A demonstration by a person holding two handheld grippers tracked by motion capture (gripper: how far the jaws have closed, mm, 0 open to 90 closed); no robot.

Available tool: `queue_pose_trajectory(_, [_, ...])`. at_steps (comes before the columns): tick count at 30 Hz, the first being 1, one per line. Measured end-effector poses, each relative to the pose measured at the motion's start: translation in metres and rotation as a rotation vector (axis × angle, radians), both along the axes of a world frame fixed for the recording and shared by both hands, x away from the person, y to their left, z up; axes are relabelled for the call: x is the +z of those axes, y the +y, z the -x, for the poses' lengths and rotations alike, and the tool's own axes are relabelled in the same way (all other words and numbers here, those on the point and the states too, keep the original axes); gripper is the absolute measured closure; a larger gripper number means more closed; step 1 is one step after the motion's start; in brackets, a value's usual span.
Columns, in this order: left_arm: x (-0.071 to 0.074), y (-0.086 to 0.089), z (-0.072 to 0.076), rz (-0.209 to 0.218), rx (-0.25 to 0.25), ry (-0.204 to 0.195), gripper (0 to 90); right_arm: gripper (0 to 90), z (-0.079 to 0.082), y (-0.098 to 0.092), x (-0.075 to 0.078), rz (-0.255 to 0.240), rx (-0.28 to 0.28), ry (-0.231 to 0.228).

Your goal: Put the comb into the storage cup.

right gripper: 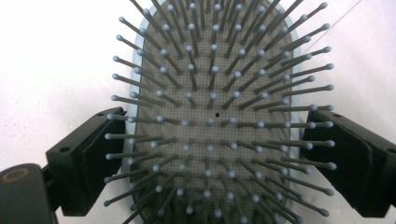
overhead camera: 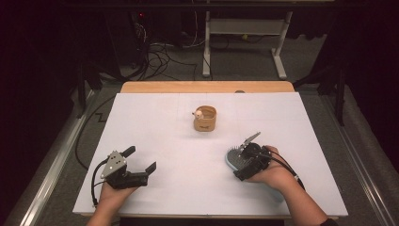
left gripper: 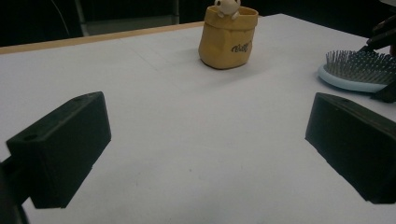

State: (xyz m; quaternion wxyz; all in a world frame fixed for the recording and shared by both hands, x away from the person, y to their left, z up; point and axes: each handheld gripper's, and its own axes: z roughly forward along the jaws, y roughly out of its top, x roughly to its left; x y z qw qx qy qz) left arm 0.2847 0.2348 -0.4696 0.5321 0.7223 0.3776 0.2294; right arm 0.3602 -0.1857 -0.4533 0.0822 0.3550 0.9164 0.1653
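Observation:
A light-blue hairbrush (overhead camera: pixel 230 158) lies bristles-up on the white table (overhead camera: pixel 188 155) at the right. In the right gripper view its head (right gripper: pixel 215 70) sits between the two black jaws. My right gripper (overhead camera: pixel 243 157) is over it, jaws against both rims of the head, and the handle runs under the hand. My left gripper (overhead camera: pixel 140 159) rests at the front left, open, with nothing between its jaws (left gripper: pixel 208 149). From there I see the hairbrush (left gripper: pixel 355 70) off to the right.
A small tan pouch (overhead camera: pixel 205 118) with a little pale figure (overhead camera: pixel 198 113) peeking out stands upright at the middle back of the table; the left gripper view has the pouch (left gripper: pixel 228 39) straight ahead. A wooden edge (overhead camera: pixel 207 87) borders the far side.

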Motion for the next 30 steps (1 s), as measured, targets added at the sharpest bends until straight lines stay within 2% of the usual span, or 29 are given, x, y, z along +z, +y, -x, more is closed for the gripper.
queue_pose_trajectory(13, [0.0000,-0.0004,0.0000,0.000,0.001,0.000,0.7,9.2,-0.0023,0.0023,0.0009,0.015,-0.008,0.023])
queue_pose_trajectory(18, [0.0000,-0.0003,0.0002,-0.002,-0.001,0.000,0.7,13.3,-0.0022,0.0018,0.0020,0.012,-0.016,0.021])
queue_pose_trajectory(20, [-0.0001,-0.0004,0.0002,-0.002,-0.001,0.001,0.7,18.7,-0.0022,0.0020,0.0037,0.017,-0.019,0.021])
queue_pose_trajectory(25, [0.0001,-0.0006,0.0003,-0.003,-0.002,-0.001,0.8,19.8,-0.0022,0.0039,0.0051,0.027,-0.038,0.026])
queue_pose_trajectory(30, [0.0001,0.0002,-0.0001,0.000,0.001,0.000,0.8,20.1,-0.0029,0.0045,0.0055,0.033,-0.034,0.024])
